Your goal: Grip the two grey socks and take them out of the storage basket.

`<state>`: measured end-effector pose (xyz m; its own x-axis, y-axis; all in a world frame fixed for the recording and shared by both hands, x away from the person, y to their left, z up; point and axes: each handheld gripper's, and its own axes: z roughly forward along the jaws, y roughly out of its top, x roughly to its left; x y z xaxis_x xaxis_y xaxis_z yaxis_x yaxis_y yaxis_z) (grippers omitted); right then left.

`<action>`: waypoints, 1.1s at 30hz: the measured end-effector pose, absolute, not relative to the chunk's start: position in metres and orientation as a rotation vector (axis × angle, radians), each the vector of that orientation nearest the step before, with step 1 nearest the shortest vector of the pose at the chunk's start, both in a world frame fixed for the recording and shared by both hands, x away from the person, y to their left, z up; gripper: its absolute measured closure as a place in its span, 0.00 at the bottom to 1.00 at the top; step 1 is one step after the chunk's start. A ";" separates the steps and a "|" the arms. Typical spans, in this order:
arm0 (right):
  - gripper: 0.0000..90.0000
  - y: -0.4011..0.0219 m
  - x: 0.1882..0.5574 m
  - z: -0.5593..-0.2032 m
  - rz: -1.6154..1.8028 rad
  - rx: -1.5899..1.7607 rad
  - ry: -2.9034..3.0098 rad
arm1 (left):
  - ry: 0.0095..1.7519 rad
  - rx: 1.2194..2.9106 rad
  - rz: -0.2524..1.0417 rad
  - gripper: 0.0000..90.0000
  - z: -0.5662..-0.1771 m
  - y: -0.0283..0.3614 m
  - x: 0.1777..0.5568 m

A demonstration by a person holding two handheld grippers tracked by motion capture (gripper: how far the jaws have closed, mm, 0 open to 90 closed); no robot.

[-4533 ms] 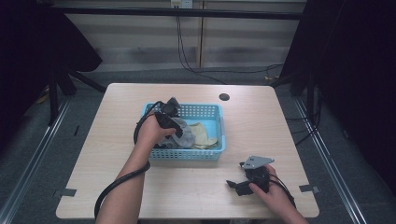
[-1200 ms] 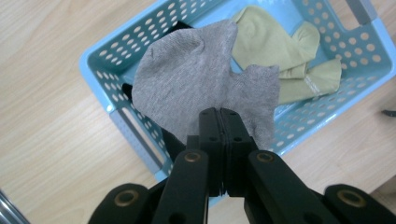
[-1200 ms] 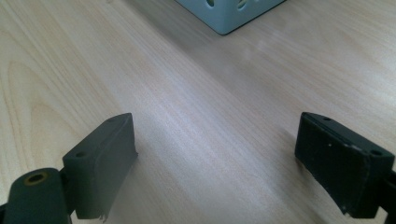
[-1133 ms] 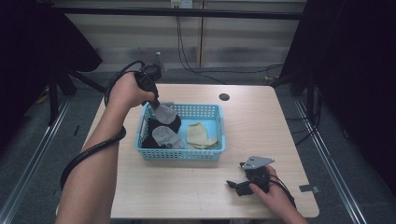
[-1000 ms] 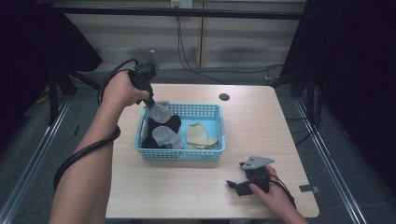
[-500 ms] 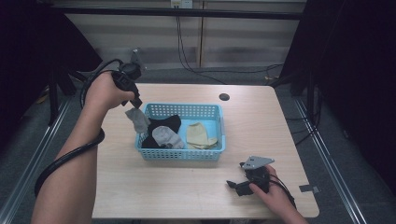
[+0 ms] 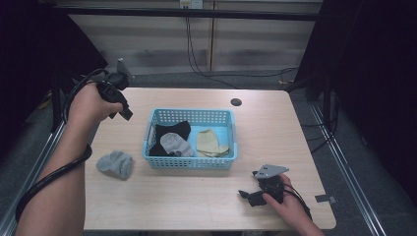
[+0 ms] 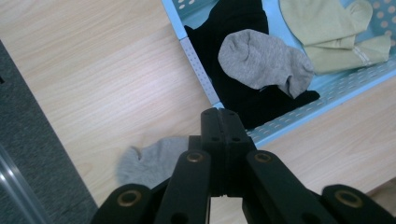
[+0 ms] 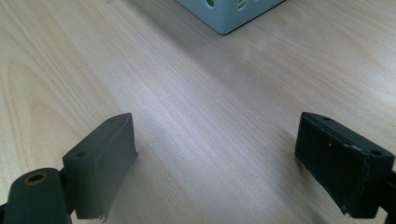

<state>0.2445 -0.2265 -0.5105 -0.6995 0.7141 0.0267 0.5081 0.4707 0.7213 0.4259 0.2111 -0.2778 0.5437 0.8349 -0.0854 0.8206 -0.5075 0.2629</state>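
Observation:
A grey sock lies crumpled on the table, left of the blue basket. My left gripper is held in the air above the table's far left. In the left gripper view, my left gripper has its jaws nearly together and nothing between them. They have just been opening a little. The same grey sock lies below the jaws. In the basket are a second grey sock, a black sock and a beige sock. My right gripper rests on the table at the front right. In its own view, my right gripper is open over bare wood.
A dark round hole sits in the tabletop behind the basket. A corner of the basket shows ahead of the right jaws. A cable loops from the left gripper along the forearm. A strip of tape marks the front right edge.
The left hand carried a grey sock up out of the basket and leftward. The sock has dropped from the jaws onto the table. The right hand has not moved.

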 end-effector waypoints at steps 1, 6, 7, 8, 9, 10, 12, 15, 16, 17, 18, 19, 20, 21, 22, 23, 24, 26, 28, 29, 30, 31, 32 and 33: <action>0.13 -0.226 0.244 -0.510 1.058 1.043 2.443 | 1.374 2.506 0.089 0.84 -0.281 0.212 0.425; 0.13 -0.226 0.245 -0.510 1.058 1.043 2.443 | 1.350 2.480 0.145 0.63 -0.293 0.205 0.422; 0.13 -0.226 0.244 -0.510 1.057 1.043 2.443 | 1.333 2.484 0.150 0.57 -0.298 0.202 0.422; 0.13 -0.226 0.244 -0.510 1.057 1.043 2.443 | 1.333 2.484 0.150 0.55 -0.298 0.202 0.422; 0.13 -0.226 0.244 -0.510 1.057 1.044 2.443 | 1.327 2.479 0.141 0.53 -0.301 0.199 0.422; 0.13 -0.226 0.244 -0.510 1.057 1.044 2.443 | 1.318 2.474 0.130 0.53 -0.305 0.196 0.422; 0.13 -0.226 0.244 -0.510 1.056 1.045 2.442 | 1.285 2.487 0.116 0.50 -0.319 0.185 0.422; 0.13 -0.226 0.244 -0.510 1.056 1.045 2.442 | 1.267 2.487 0.084 0.48 -0.330 0.177 0.422; 0.13 -0.226 0.244 -0.511 1.061 1.044 2.440 | 1.256 2.487 0.066 0.47 -0.340 0.171 0.422; 0.13 -0.226 0.244 -0.511 1.061 1.044 2.440 | 1.256 2.487 0.066 0.46 -0.340 0.171 0.422; 0.13 -0.226 0.244 -0.511 1.060 1.045 2.440 | 1.242 2.494 0.050 0.46 -0.353 0.162 0.423; 0.13 -0.226 0.244 -0.511 1.060 1.045 2.439 | 1.236 2.493 0.035 0.46 -0.358 0.159 0.423; 0.13 -0.226 0.244 -0.511 1.059 1.045 2.440 | 1.234 2.487 0.030 0.46 -0.362 0.156 0.423; 0.13 -0.226 0.244 -0.511 1.059 1.045 2.440 | 1.234 2.487 0.030 0.45 -0.362 0.156 0.423; 0.13 -0.226 0.244 -0.511 1.060 1.045 2.440 | 1.226 2.492 0.009 0.45 -0.371 0.147 0.424; 0.13 -0.226 0.244 -0.511 1.060 1.045 2.440 | 1.222 2.495 0.002 0.45 -0.375 0.143 0.424; 0.13 -0.226 0.244 -0.511 1.060 1.045 2.440 | 1.222 2.495 0.002 0.45 -0.375 0.143 0.424; 0.13 -0.226 0.244 -0.511 1.060 1.044 2.440 | 1.212 2.501 -0.027 0.45 -0.383 0.135 0.424; 0.13 -0.226 0.244 -0.511 1.060 1.044 2.440 | 1.204 2.519 -0.059 0.45 -0.395 0.123 0.424; 0.13 -0.226 0.244 -0.511 1.060 1.044 2.440 | 1.204 2.519 -0.059 0.45 -0.395 0.123 0.424; 0.13 -0.226 0.244 -0.511 1.060 1.044 2.439 | 1.207 2.526 -0.072 0.45 -0.401 0.118 0.424; 0.13 -0.226 0.244 -0.511 1.060 1.044 2.439 | 1.207 2.526 -0.072 0.45 -0.401 0.118 0.424; 0.13 -0.226 0.244 -0.511 1.060 1.044 2.439 | 1.203 2.535 -0.079 0.45 -0.406 0.114 0.425; 0.13 -0.226 0.244 -0.511 1.060 1.046 2.440 | 1.206 2.537 -0.078 0.45 -0.408 0.112 0.425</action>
